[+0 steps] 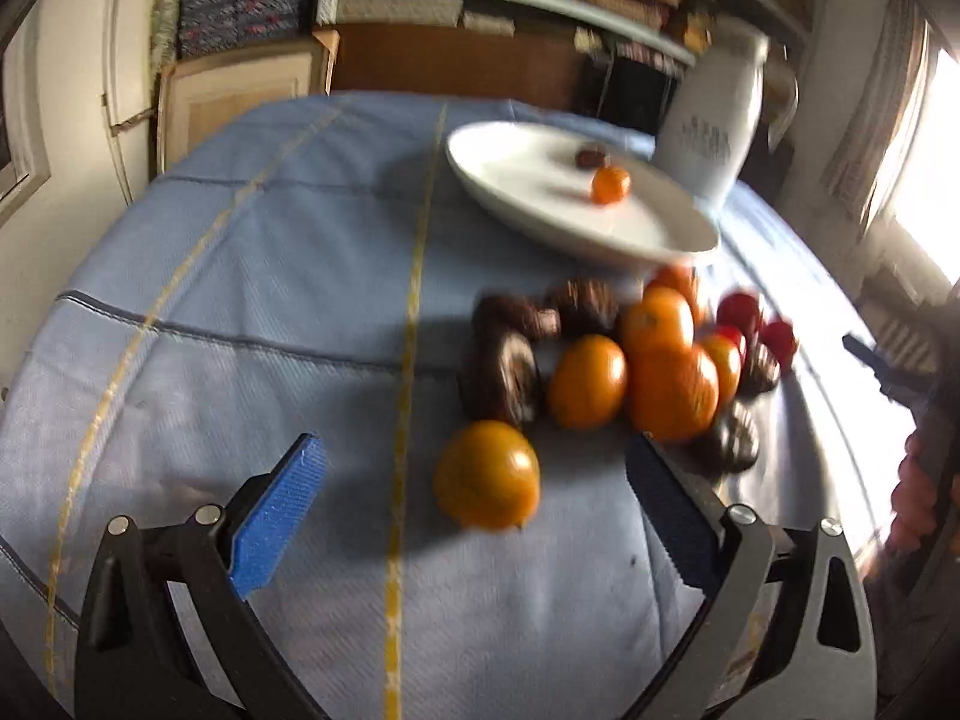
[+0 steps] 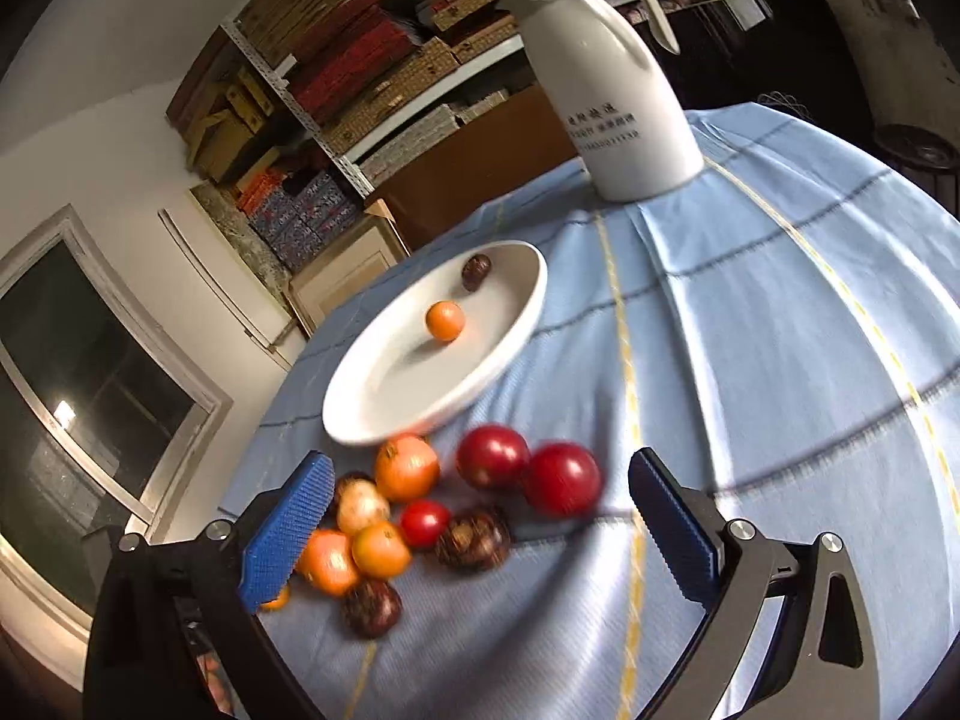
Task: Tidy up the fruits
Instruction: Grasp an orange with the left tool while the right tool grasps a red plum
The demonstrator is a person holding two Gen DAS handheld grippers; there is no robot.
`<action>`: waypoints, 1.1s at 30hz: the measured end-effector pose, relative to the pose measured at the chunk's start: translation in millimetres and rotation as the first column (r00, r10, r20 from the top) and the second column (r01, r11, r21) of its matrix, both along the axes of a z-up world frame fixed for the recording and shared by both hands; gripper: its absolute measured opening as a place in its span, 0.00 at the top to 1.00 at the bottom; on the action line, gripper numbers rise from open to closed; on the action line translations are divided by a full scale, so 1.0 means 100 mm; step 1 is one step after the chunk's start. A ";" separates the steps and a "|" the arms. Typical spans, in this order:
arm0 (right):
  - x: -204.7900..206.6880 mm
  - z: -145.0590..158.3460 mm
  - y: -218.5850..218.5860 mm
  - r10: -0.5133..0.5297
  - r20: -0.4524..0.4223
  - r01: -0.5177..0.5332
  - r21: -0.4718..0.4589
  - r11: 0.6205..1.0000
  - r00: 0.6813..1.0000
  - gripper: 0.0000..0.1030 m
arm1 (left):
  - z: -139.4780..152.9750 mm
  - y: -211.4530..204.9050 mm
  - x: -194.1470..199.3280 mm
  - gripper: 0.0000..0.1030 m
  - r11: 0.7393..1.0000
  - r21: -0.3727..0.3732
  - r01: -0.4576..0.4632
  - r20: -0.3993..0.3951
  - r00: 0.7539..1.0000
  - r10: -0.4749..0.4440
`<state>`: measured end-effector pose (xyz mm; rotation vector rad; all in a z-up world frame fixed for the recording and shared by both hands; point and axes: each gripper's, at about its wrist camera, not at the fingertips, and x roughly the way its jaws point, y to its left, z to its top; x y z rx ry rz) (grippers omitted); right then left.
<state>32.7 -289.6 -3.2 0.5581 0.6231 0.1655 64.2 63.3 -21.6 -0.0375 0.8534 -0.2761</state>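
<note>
A white plate (image 1: 660, 234) (image 2: 372, 420) lies on the blue tablecloth and holds one small orange fruit (image 1: 610, 184) (image 2: 445, 320) and one dark brown fruit (image 1: 589, 157) (image 2: 476, 272). In front of it lies a loose pile of orange fruits (image 1: 672, 390) (image 2: 407, 467), red fruits (image 1: 739, 311) (image 2: 561, 478) and dark brown fruits (image 1: 503, 369) (image 2: 474, 539). My left gripper (image 1: 477, 480) is open and empty, with one orange fruit (image 1: 486, 474) between its fingers. My right gripper (image 2: 480, 510) is open and empty just above the pile.
A tall white jug (image 1: 714, 120) (image 2: 606, 78) stands behind the plate. The round table (image 1: 240, 300) (image 2: 780, 300) drops off at its edges. Shelves of boxes (image 2: 372, 60) and a cabinet (image 1: 240, 96) stand beyond it. The right gripper's body (image 1: 924, 396) shows at the left wrist view's right edge.
</note>
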 end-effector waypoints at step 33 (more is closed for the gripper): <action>0.12 -0.13 0.33 0.050 -0.111 -0.096 -0.471 0.877 0.993 0.40 | -0.23 -0.19 0.14 0.04 0.982 0.187 -0.012 -0.100 0.995 0.031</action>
